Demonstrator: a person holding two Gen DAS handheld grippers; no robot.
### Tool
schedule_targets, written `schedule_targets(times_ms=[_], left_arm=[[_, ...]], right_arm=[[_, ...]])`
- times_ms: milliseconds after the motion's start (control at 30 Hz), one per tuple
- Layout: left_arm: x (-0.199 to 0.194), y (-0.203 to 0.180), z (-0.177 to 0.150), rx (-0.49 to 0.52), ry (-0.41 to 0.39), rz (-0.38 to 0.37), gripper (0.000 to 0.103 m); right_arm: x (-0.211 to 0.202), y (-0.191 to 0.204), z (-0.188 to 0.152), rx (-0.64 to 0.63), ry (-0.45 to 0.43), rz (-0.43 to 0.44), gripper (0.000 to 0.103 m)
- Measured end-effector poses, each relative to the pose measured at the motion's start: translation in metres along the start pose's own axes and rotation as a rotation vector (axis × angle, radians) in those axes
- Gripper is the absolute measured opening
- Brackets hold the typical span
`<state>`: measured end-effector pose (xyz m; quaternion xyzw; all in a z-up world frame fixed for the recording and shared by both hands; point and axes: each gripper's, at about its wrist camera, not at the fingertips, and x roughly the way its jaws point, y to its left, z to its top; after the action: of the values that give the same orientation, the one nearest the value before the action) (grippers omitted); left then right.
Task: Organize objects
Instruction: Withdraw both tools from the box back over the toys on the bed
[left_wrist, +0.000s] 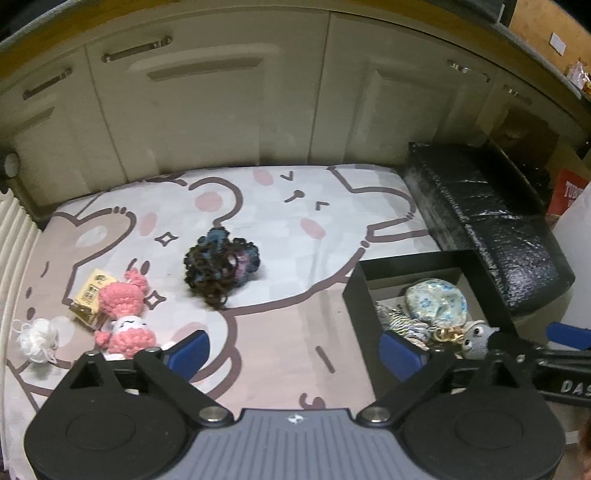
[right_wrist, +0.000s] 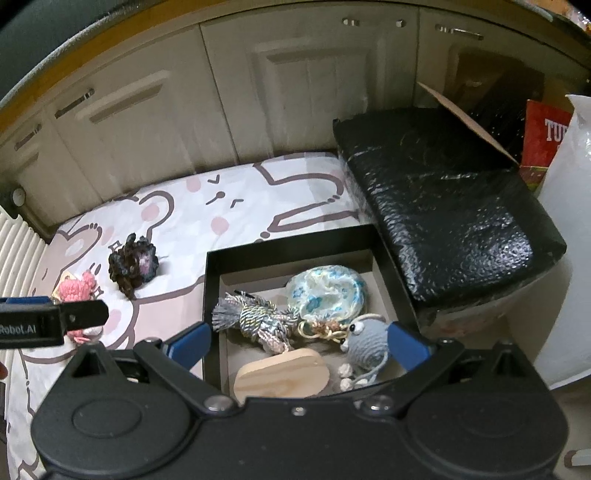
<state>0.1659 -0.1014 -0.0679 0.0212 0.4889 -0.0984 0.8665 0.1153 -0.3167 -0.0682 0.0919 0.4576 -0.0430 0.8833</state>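
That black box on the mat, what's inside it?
The black box holds a flowered pouch, a silvery tassel, a grey knitted toy, a gold clasp and a wooden piece. The near corner is hidden behind the right gripper.

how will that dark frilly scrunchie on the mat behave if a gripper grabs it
The dark scrunchie looks like bunched, ruffled fabric, so it will probably squash and flop rather than hold shape. It seems light for its bulk. Lying loose on the printed mat, it would likely slide, not roll, if pushed.
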Motion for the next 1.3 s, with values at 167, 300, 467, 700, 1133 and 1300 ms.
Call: schedule_targets(times_ms=[167, 300, 467, 700, 1133, 1300], left_arm=[[-0.001, 0.003, -0.003, 0.007, -0.005, 0.028, 0.103], [-0.001, 0.006, -0.005, 0.008, -0.007, 0.040, 0.103], [-0.002, 0.009, -0.008, 0.007, -0.011, 0.048, 0.103], [-0.004, 0.018, -0.009, -0.014, -0.022, 0.052, 0.103], [-0.009, 0.063, -0.015, -0.072, -0.032, 0.107, 0.103], [-0.012, 0.089, -0.019, -0.115, -0.039, 0.130, 0.103]], right_arm=[[-0.005, 0.003, 0.000, -0.015, -0.032, -0.005, 0.103], [-0.009, 0.005, -0.001, -0.023, -0.061, -0.017, 0.103], [-0.010, 0.005, -0.002, -0.025, -0.080, -0.030, 0.103], [-0.008, 0.003, -0.004, -0.016, -0.087, -0.064, 0.103], [0.004, 0.034, -0.001, -0.043, -0.090, -0.020, 0.103], [0.009, 0.059, 0.002, -0.080, -0.089, 0.014, 0.103]])
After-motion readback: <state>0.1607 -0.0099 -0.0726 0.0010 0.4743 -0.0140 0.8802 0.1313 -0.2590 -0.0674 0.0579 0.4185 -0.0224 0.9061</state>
